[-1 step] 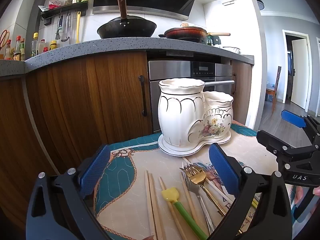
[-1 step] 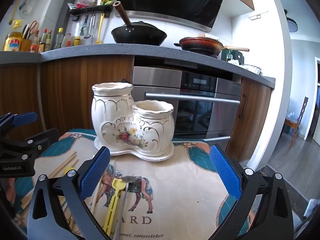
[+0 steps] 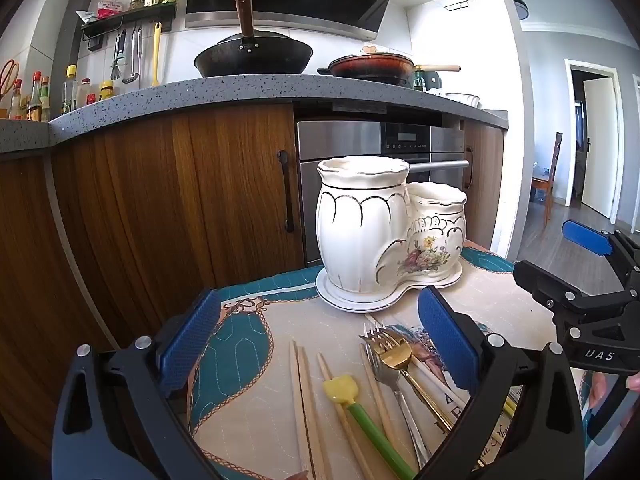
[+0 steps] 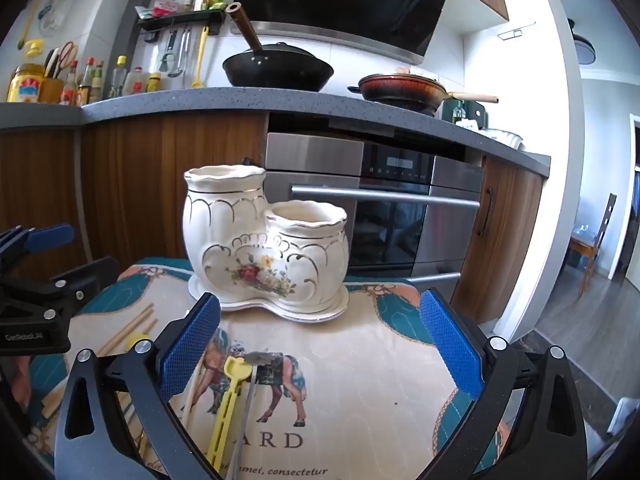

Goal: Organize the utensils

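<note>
Right now the left tool [image 3: 316, 340] hangs spread wide and empty, tilted down over the loose utensils: wooden chopsticks [image 3: 304, 408], a green-handled yellow scoop [image 3: 352, 400] and two forks [image 3: 390, 356]. They lie on the table's cloth [image 3: 248, 360], long axes running away from the tool toward the white ceramic holder [image 3: 384, 236] beyond. The right tool [image 4: 320, 336], equally spread and empty, sits to their right, with only a yellow utensil [image 4: 230, 392] between its fingers. Judging by this, the left is nearer the pile.
</note>
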`<act>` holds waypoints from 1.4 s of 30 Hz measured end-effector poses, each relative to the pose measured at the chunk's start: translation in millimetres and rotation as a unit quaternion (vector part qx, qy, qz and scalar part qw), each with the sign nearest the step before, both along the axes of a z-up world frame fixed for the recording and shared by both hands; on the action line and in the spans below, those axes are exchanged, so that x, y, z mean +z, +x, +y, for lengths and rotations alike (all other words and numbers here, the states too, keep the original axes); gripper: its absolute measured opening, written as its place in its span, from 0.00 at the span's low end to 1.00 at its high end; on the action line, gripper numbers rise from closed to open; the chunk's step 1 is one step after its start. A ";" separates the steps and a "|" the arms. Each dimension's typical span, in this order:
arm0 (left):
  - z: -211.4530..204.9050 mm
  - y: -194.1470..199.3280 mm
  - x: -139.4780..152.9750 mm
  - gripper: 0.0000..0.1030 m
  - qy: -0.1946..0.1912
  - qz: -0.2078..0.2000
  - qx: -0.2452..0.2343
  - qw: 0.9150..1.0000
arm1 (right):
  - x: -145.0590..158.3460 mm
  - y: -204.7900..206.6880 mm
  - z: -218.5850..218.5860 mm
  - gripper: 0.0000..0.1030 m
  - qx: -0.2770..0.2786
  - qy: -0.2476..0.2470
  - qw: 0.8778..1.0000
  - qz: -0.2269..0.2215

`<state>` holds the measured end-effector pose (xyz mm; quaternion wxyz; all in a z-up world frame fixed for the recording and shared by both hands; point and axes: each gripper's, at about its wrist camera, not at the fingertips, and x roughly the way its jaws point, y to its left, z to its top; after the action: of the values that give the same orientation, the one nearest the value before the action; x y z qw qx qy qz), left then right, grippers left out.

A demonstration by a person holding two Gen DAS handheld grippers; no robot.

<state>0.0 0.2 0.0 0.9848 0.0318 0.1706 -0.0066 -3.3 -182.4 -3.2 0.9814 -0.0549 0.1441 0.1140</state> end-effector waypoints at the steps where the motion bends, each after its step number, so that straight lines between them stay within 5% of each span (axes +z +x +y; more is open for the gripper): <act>1: 0.0 -0.1 0.0 0.95 0.000 0.000 0.000 1.000 | -0.2 0.5 0.3 0.96 0.001 -0.002 1.000 0.004; 42: 0.8 1.1 -0.1 0.95 -0.001 0.006 0.000 1.000 | -0.5 0.5 0.8 0.96 0.000 0.001 1.000 0.002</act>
<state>1.0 1.0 -0.1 0.9839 0.0305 0.1762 -0.0068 -2.8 -181.6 -3.7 0.9811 -0.0536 0.1462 0.1145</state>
